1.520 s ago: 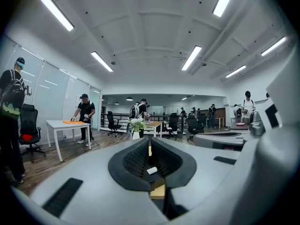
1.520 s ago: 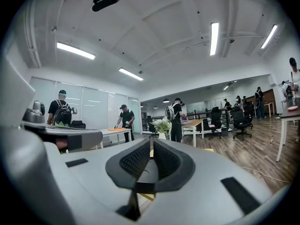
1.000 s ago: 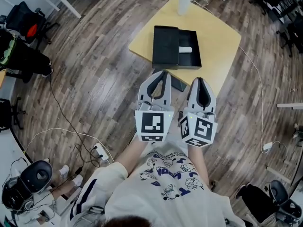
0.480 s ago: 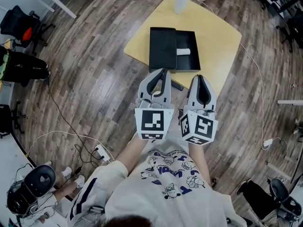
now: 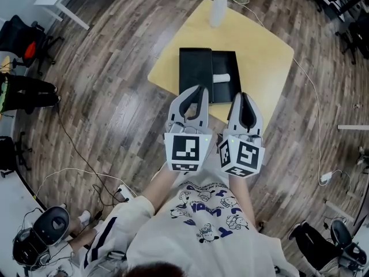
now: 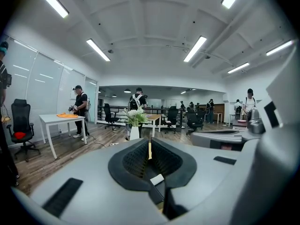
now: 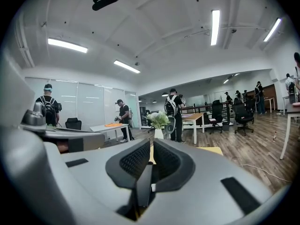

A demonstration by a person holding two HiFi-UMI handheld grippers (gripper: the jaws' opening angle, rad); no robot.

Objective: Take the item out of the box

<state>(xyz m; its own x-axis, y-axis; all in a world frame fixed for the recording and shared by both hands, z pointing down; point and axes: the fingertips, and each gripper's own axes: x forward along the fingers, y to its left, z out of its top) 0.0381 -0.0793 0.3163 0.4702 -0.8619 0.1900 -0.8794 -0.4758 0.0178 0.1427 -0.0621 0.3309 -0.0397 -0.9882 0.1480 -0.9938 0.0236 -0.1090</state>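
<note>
Off to the left of my left gripper lies wooden floor (image 5: 115, 97) with a black cable (image 5: 75, 143) trailing across it. My left gripper (image 5: 199, 89) points almost level and holds nothing: its two jaws are pressed together, with only a thin slit between them. Its tip sits over the near edge of the black box (image 5: 196, 74), which lies on the yellow table (image 5: 259, 45) just ahead of both grippers.

The left half of the box is covered in black. The right half is an open tray, and the item (image 5: 222, 78), a small white roll, lies in it. That puts the item ahead of me, between the lines of the two grippers and nearer the right one. Past the box, at the far edge of the table, stands a white vase (image 5: 217, 10) with green leaves.

My right gripper (image 5: 243, 96) is just beside the left, also closed tight and empty, its tip at the near edge of the table. To its right, a thin white cable (image 5: 316, 105) runs across the floor.
</note>
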